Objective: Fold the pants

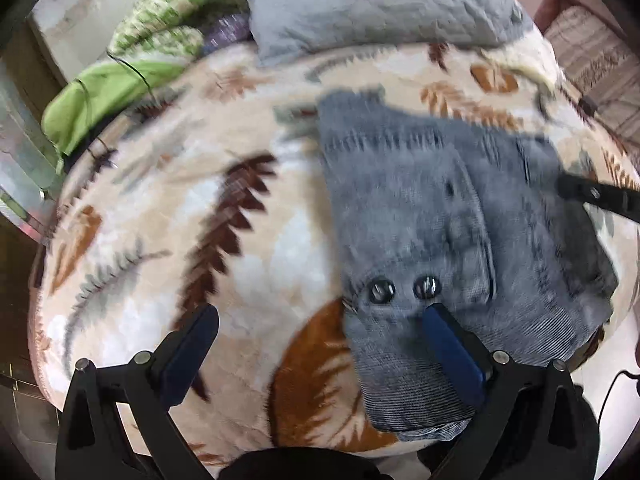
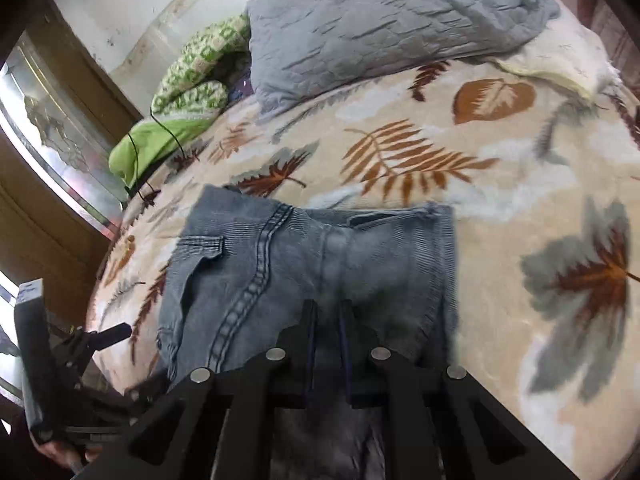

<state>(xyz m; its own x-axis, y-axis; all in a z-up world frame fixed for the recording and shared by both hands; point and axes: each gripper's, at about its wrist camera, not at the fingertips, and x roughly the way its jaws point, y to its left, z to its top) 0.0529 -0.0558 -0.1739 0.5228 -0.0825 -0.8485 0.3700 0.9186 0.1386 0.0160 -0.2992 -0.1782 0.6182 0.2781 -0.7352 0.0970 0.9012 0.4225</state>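
Grey-blue corduroy pants point(image 1: 420, 216) lie in a folded bundle on a leaf-patterned blanket point(image 1: 160, 220). My left gripper point(image 1: 320, 320) is open just above the bundle's near left edge, its right finger point(image 1: 452, 352) over the cloth by two metal buttons point(image 1: 404, 289). In the right wrist view the pants point(image 2: 320, 264) lie spread ahead, with a back pocket point(image 2: 200, 252) at left. My right gripper point(image 2: 327, 316) is shut on the near edge of the pants. The right gripper's finger point(image 1: 592, 192) shows at the right edge of the left wrist view. The left gripper point(image 2: 80, 344) shows at lower left.
A grey quilted pillow point(image 2: 380, 28) lies at the head of the bed. Green bedding point(image 2: 168, 136) and a green patterned pillow point(image 2: 200, 72) are bunched at the far left with a thin black cable point(image 2: 160, 132). A wooden frame with glass point(image 2: 52, 136) stands left of the bed.
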